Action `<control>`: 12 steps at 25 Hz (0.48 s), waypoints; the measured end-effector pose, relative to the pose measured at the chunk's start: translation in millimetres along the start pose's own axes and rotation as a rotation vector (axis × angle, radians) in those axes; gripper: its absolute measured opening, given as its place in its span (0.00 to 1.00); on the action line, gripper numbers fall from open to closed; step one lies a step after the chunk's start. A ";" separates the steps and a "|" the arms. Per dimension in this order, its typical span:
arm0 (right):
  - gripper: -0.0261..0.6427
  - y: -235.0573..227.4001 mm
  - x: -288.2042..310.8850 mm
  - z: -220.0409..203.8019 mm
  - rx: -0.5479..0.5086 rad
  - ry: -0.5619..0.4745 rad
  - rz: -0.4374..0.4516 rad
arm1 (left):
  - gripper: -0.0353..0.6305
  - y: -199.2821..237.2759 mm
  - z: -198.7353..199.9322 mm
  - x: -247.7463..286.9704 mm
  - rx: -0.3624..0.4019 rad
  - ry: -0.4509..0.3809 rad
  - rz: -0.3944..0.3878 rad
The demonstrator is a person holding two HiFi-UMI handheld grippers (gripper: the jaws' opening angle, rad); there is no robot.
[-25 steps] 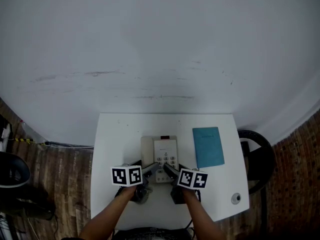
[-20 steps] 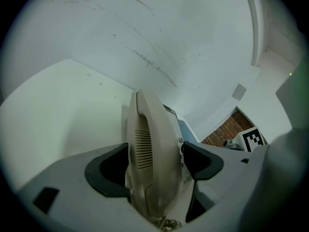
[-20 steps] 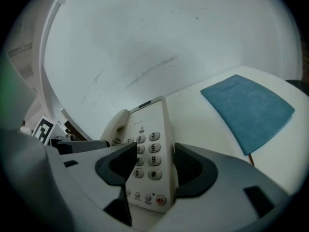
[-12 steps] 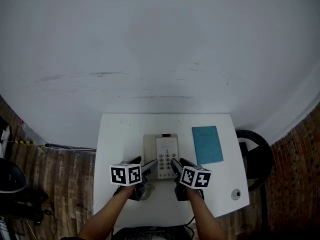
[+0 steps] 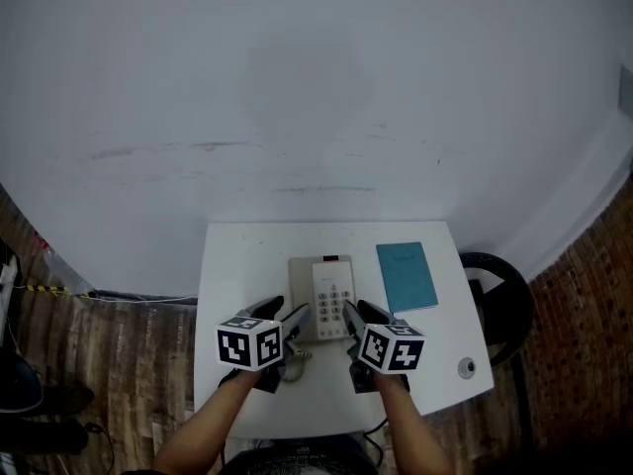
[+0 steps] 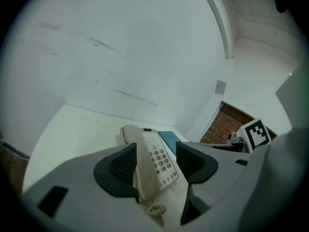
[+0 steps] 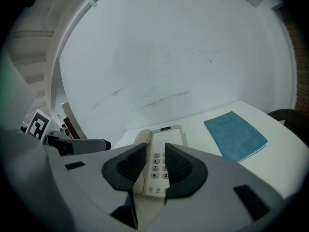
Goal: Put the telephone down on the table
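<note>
A beige telephone (image 5: pixel 324 295) lies flat on the white table (image 5: pixel 237 265), handset on its left side, keypad facing up. My left gripper (image 5: pixel 289 318) hovers just short of its near left corner, and my right gripper (image 5: pixel 354 317) just short of its near right corner. Both have just been closing their jaws, with nothing between the pads. In the left gripper view the telephone (image 6: pixel 143 163) and its coiled cord (image 6: pixel 154 210) show beyond the parted jaws of the left gripper (image 6: pixel 155 153). In the right gripper view the right gripper (image 7: pixel 155 158) shows a narrow gap, with the telephone (image 7: pixel 166 134) beyond.
A blue booklet (image 5: pixel 406 276) lies on the table right of the telephone. A small round object (image 5: pixel 467 367) sits near the table's front right corner. A black round seat (image 5: pixel 499 300) stands off the right edge. A pale wall rises behind the table.
Both grippers have lifted up and back from the near end of the telephone, and their marker cubes look larger. The telephone stays on the table.
</note>
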State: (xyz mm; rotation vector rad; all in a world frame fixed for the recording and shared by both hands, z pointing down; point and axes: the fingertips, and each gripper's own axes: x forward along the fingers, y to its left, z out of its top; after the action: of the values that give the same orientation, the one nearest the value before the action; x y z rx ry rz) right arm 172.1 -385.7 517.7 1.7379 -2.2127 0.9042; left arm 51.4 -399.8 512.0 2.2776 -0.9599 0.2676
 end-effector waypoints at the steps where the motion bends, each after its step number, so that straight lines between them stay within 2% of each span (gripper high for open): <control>1: 0.21 5.1 -4.8 1.7 -0.008 -0.012 -0.001 | 0.44 -3.2 2.4 -5.1 0.017 -0.009 -0.002; 12: 0.11 51.9 -70.7 23.8 -0.129 -0.191 -0.053 | 0.19 -46.3 23.2 -58.3 0.307 -0.107 0.004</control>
State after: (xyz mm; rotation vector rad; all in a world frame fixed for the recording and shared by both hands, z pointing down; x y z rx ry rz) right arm 150.1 -334.7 445.9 1.8813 -2.2710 0.5912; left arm 40.9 -357.0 447.6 2.5921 -1.0365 0.3155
